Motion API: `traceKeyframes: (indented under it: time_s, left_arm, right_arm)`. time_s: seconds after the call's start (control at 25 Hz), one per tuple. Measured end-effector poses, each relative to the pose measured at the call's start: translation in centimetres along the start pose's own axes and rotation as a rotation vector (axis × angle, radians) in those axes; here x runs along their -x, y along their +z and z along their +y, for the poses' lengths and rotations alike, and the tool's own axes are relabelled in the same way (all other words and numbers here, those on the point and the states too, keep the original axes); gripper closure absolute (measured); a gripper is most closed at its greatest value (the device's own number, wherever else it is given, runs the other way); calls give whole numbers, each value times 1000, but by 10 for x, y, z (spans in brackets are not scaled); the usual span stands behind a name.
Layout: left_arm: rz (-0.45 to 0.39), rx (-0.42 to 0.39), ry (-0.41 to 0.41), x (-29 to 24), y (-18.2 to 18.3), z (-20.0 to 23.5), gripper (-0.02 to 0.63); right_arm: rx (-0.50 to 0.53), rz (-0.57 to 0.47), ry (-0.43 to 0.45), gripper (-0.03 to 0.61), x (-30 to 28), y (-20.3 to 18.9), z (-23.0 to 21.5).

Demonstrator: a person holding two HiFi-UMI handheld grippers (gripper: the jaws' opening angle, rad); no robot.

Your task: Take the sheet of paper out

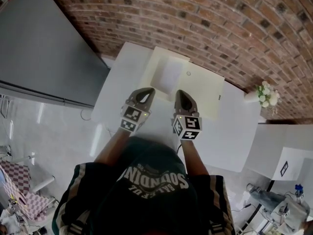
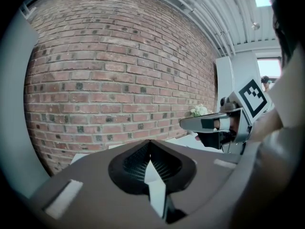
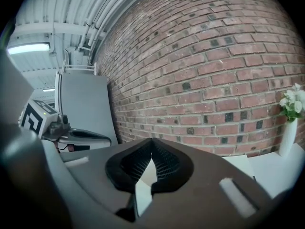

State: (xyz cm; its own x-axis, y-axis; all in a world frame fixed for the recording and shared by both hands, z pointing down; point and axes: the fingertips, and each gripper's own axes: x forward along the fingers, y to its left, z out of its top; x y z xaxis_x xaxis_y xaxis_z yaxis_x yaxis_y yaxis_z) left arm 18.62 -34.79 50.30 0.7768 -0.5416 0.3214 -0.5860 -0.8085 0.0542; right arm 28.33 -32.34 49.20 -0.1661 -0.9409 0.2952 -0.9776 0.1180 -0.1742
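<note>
Two grippers hung side by side above a white surface (image 1: 120,82). We held the left gripper (image 1: 145,95) and the right gripper (image 1: 183,96) a little apart from each other. Both were clenched with the jaw tips meeting, and nothing was caught between them. The left gripper view and the right gripper view each showed only the heart-shaped gap behind the closed tips.

The sheet of paper (image 1: 169,74) lay flat on the left half of a cream folder (image 1: 205,94), just beyond the tips and toward the brick wall (image 1: 195,23). The folder sat skewed on the surface, with its far corner close to the wall. Bare surface lay open to its left, and more ran on its right toward a white vase of pale flowers (image 1: 265,95) at the far right edge. A tall grey cabinet (image 1: 39,48) closed off the left side. A second white surface (image 1: 286,146) stood lower right and carried a card with a black square marker (image 1: 284,169).

Each gripper bore a cube of black-and-white square markers. White lettering on the dark shirt (image 1: 156,180) ran upside down in the head view (we could read it only in part).

The jaws were matte grey-brown with ribbed black pads. The paper looked smooth and plain, and the wall was rough red brick with pale mortar.
</note>
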Motion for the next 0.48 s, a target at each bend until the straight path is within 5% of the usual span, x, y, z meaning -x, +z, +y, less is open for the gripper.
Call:
traceKeyframes:
  time_s: [0.48]
  left_arm:
    - [63,49,-20,-43,-19,15,603]
  right_arm:
    - [-56,105,8,592,-46,-18,-43]
